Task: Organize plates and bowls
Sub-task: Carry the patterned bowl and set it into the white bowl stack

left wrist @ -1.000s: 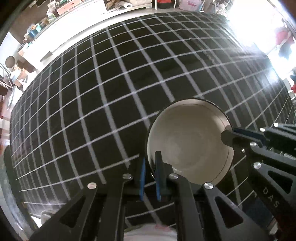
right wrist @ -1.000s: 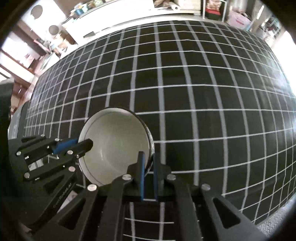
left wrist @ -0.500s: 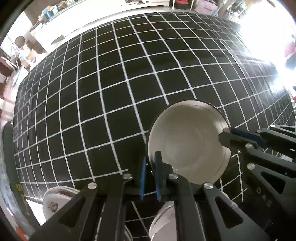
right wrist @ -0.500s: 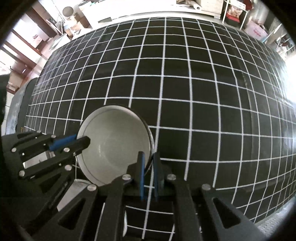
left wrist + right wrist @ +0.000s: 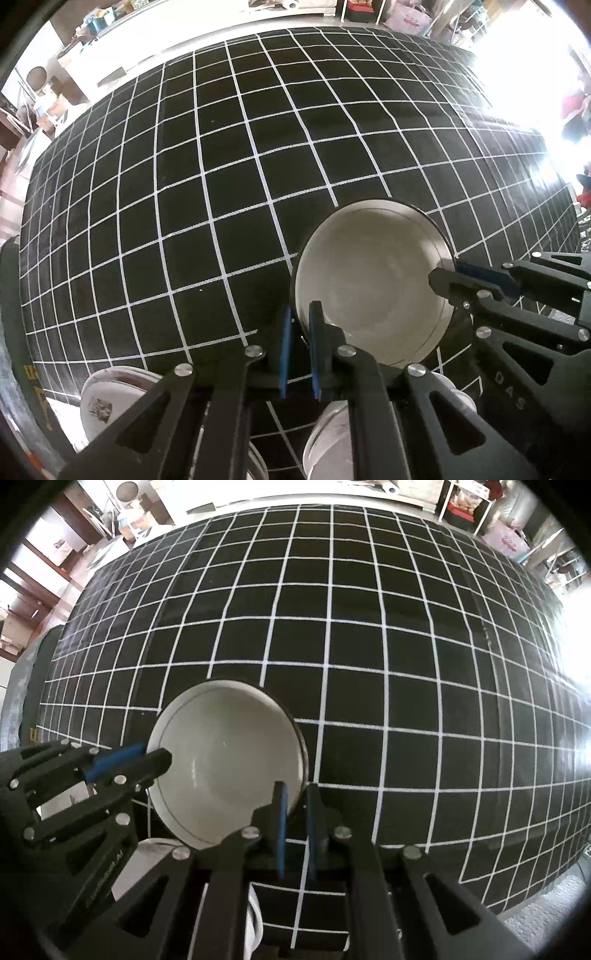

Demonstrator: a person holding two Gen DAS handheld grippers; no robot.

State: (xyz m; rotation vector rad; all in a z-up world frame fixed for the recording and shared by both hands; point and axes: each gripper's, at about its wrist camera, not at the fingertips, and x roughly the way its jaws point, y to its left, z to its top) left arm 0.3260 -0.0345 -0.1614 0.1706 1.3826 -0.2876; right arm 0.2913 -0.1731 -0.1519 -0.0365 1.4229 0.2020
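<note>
We see a worktop (image 5: 229, 192) covered in a black cloth with a white grid, stretching away to a cluttered room edge with shelves and boxes too small and warped to identify. Bright glare washes out the right side of both views.

Below the gripper bodies, near the worktop's front edge, sit more dishes. In the left wrist view a white plate with a small dark motif (image 5: 107, 402) shows at lower left, and a pale stack of dishes (image 5: 328, 439) lies partly hidden behind the black gripper frame. We cannot tell how many pieces it holds.

A white bowl (image 5: 373, 284) with a dark outer rim and a thin line circling its inside is held tilted above the cloth, its opening facing the cameras. Our left gripper (image 5: 300, 347) pinches the bowl's rim between its blue pads (image 5: 283, 354), one pad inside and one outside. Our right gripper (image 5: 295, 823) pinches the rim on the opposite side in the same way. Each gripper shows in the other's view, clamped at the bowl's far edge.
</note>
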